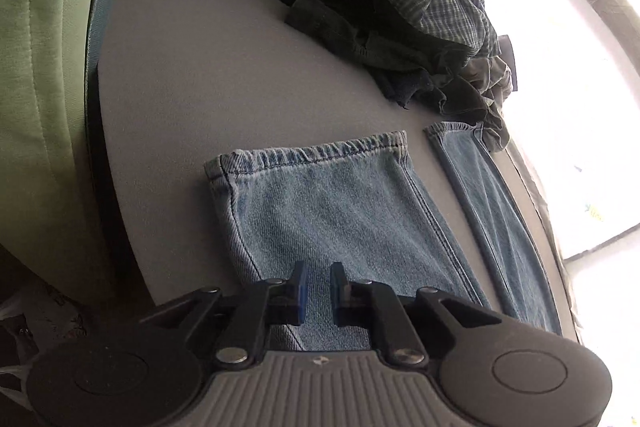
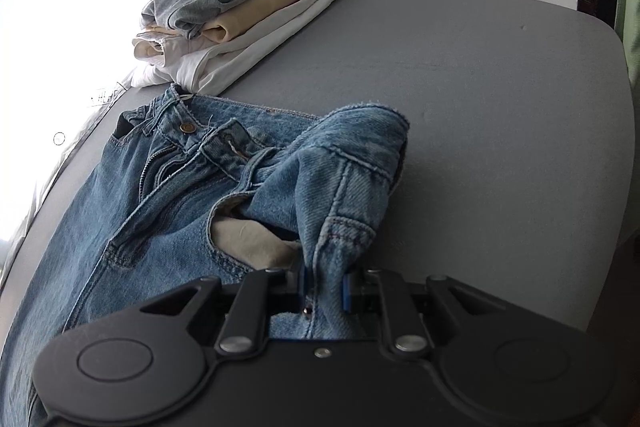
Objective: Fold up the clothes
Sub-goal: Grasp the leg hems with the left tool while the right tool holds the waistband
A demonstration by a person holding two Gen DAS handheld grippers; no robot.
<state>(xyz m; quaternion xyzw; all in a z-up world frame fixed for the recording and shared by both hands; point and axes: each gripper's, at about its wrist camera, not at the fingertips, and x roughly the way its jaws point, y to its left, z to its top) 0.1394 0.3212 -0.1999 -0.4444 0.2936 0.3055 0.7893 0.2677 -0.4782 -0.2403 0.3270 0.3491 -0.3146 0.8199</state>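
Observation:
Blue jeans lie on the grey table (image 1: 192, 67). The left wrist view shows their two leg ends flat and side by side: the near leg (image 1: 332, 203) and the far leg (image 1: 492, 207). My left gripper (image 1: 319, 287) hovers over the near leg, its blue pads a narrow gap apart with nothing pinched between them. In the right wrist view the waist of the jeans (image 2: 160, 195) faces me with its fly undone. My right gripper (image 2: 325, 287) is shut on a lifted fold of the waistband (image 2: 340, 195), which is pulled up off the table.
A heap of unfolded dark and checked clothes (image 1: 400, 7) sits beyond the leg ends. A stack of folded garments (image 2: 240, 15) stands at the table's far left corner by a bright window. Green quilted fabric (image 1: 40, 67) borders the table edge. Bare grey tabletop (image 2: 500, 107) lies right of the waist.

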